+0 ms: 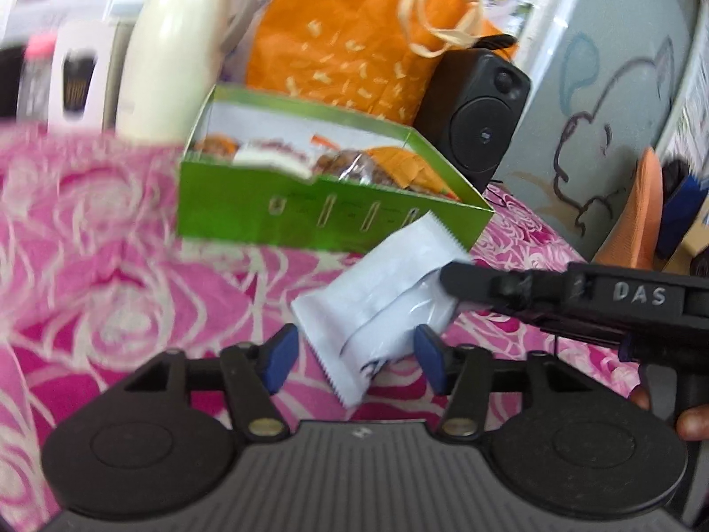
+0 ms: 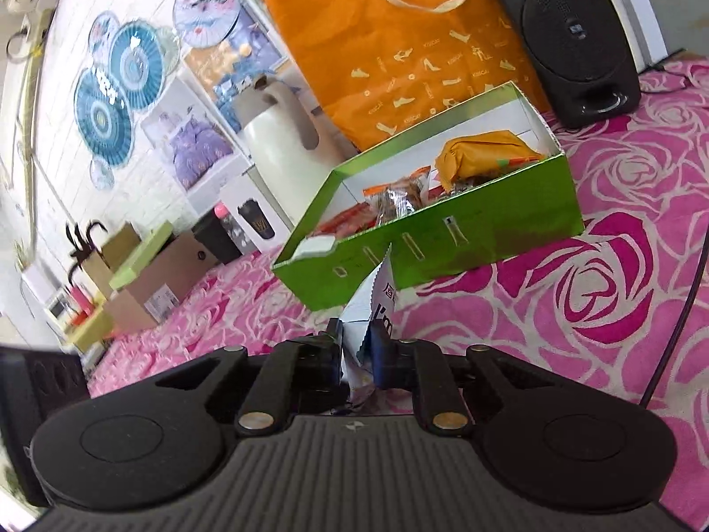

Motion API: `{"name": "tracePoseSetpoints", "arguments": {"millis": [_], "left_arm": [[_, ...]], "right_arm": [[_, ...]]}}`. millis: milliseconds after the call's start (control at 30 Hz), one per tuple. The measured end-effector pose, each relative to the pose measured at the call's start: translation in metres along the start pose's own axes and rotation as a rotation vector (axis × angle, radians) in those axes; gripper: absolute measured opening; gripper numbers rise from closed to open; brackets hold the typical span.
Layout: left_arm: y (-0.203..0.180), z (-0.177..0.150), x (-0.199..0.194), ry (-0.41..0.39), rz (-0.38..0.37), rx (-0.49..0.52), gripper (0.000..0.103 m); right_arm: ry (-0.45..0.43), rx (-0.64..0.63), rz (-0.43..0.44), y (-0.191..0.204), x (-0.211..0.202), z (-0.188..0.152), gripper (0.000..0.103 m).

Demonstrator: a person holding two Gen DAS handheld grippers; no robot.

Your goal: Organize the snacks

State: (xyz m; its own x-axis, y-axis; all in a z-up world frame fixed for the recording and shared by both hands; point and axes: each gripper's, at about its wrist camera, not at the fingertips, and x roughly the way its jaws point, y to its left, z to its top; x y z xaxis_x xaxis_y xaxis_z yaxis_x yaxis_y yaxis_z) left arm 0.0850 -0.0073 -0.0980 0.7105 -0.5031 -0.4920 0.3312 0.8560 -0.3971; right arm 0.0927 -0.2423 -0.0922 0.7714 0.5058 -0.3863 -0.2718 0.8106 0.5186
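Observation:
A white snack packet (image 1: 381, 297) hangs over the pink rose cloth, just in front of the green box (image 1: 310, 217). My left gripper (image 1: 356, 354) is open, and the packet's lower end lies between its blue pads with a gap at the left pad. My right gripper (image 2: 358, 346) is shut on the same packet (image 2: 379, 292), which stands on edge between its pads. One of the right gripper's black fingers (image 1: 487, 286) reaches in from the right onto the packet. The lidless green box (image 2: 487, 230) holds several wrapped snacks, among them an orange pouch (image 2: 478, 153).
Behind the box stand an orange shopping bag (image 1: 354, 31), a black speaker (image 1: 478, 119) and a cream flask (image 1: 173, 53). Cardboard boxes (image 2: 155, 275) line the far left of the cloth. A cable (image 2: 682, 310) runs along the right. A hand (image 1: 691, 421) shows at the lower right.

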Motion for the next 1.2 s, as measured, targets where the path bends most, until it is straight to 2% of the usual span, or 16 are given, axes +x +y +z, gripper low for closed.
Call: {"name": "tracePoseSetpoints", "arguments": {"millis": [133,300,333,400,467,600,633,667,700,767,800,867,933,967,1067,1200], "left_arm": [[0.028,-0.001,0.01,0.028,-0.105,-0.212,0.06],[0.035,-0.001,0.015,0.027,-0.144,-0.287,0.06],[0.036,-0.001,0.016,0.031,-0.157,-0.3,0.057],[0.036,-0.001,0.021,0.059,-0.166,-0.306,0.023],[0.032,0.001,0.022,0.063,-0.146,-0.28,0.02],[0.031,0.003,0.025,0.069,-0.143,-0.267,0.02],[0.032,0.003,0.025,0.068,-0.136,-0.265,0.024],[0.033,0.005,0.024,0.058,-0.118,-0.258,0.058],[0.034,0.006,0.024,0.043,-0.132,-0.249,0.086],[0.03,0.011,0.029,0.062,-0.171,-0.208,0.098],[0.025,0.013,0.032,0.075,-0.176,-0.177,0.097],[0.013,0.012,0.039,0.113,-0.197,-0.114,0.089],[0.003,0.011,0.041,0.121,-0.165,-0.061,0.056],[0.001,0.011,0.04,0.113,-0.11,-0.056,0.034],[0.015,0.011,0.039,0.108,-0.117,-0.163,0.03],[0.014,0.01,0.036,0.092,-0.103,-0.157,0.024]], "right_arm": [[-0.004,0.124,0.068,-0.014,0.0,-0.001,0.023],[0.025,0.237,0.103,-0.029,0.003,-0.005,0.022],[0.035,0.237,0.087,-0.03,0.003,-0.005,0.022],[0.06,0.212,0.046,-0.031,0.002,-0.006,0.022],[0.086,0.183,-0.007,-0.034,0.001,-0.007,0.022],[0.145,0.187,-0.059,-0.048,0.001,-0.016,0.023],[0.148,0.198,-0.054,-0.051,0.001,-0.019,0.023],[0.149,0.212,-0.043,-0.055,0.0,-0.02,0.023],[0.15,0.222,-0.034,-0.057,-0.001,-0.02,0.023],[0.153,0.227,-0.026,-0.06,-0.001,-0.021,0.022],[0.155,0.224,-0.024,-0.061,0.0,-0.021,0.022],[0.156,0.229,-0.019,-0.062,0.0,-0.021,0.022],[0.154,0.231,-0.016,-0.063,-0.002,-0.021,0.023],[0.151,0.231,-0.014,-0.064,-0.002,-0.021,0.023],[0.144,0.24,-0.009,-0.063,-0.003,-0.022,0.023],[0.126,0.206,-0.027,-0.054,-0.004,-0.023,0.023]]}}
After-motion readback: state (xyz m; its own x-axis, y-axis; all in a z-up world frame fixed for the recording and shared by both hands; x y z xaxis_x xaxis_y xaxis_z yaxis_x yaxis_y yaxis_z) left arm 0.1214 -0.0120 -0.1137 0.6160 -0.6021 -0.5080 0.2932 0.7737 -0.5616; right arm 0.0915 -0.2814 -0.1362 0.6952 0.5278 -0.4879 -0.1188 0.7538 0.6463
